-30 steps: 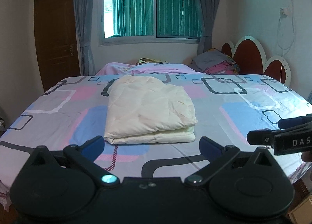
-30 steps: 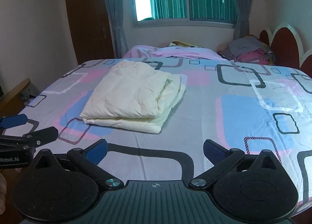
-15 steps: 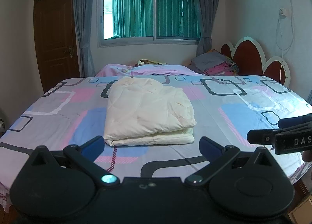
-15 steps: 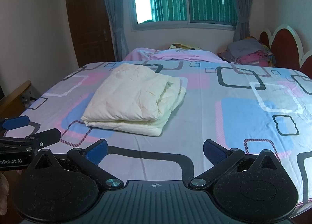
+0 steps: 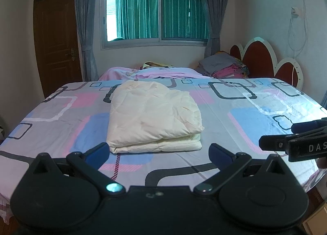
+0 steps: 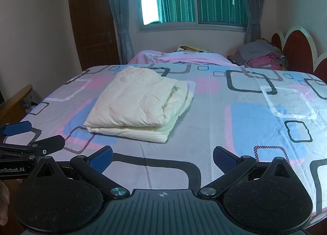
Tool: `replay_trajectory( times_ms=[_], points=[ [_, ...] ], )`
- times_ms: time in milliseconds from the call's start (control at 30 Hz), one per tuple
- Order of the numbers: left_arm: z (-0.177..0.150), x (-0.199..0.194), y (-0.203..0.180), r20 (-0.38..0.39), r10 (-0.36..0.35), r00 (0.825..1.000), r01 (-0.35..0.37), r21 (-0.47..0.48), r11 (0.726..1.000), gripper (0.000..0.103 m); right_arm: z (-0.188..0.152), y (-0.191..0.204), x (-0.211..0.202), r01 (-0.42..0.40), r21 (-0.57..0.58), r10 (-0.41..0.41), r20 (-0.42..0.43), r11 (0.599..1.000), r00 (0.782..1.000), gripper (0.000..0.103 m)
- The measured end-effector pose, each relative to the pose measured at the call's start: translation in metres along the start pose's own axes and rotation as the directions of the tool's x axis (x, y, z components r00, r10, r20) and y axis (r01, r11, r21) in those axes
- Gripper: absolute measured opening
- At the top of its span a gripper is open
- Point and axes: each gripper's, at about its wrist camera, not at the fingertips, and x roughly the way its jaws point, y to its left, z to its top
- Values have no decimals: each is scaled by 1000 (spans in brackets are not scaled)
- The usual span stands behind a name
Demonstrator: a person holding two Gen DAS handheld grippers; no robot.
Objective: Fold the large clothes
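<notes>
A cream padded garment lies folded into a thick rectangle on the patterned bed sheet, left of the middle. It also shows in the right wrist view. My left gripper is open and empty, held back at the bed's near edge, its fingers apart from the garment. My right gripper is open and empty, also at the near edge, to the right of the garment. The right gripper shows at the right edge of the left wrist view. The left gripper shows at the left edge of the right wrist view.
A pink crumpled blanket and a stack of folded clothes lie at the far side of the bed by the red headboard. A window and a wooden door are behind. A wooden bed frame edge is at left.
Both grippers have drawn slightly back and up from the bed, so the folded garment sits a little lower in view. The garment has not moved.
</notes>
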Motion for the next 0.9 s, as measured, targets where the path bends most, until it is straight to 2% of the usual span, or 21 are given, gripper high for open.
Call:
replay_trajectory(
  times_ms=[900],
  points=[
    [3, 3, 0, 7, 14, 1000, -14, 1, 1000, 103, 5, -5, 1, -16, -22, 16, 3, 1000, 1000, 103]
  ],
)
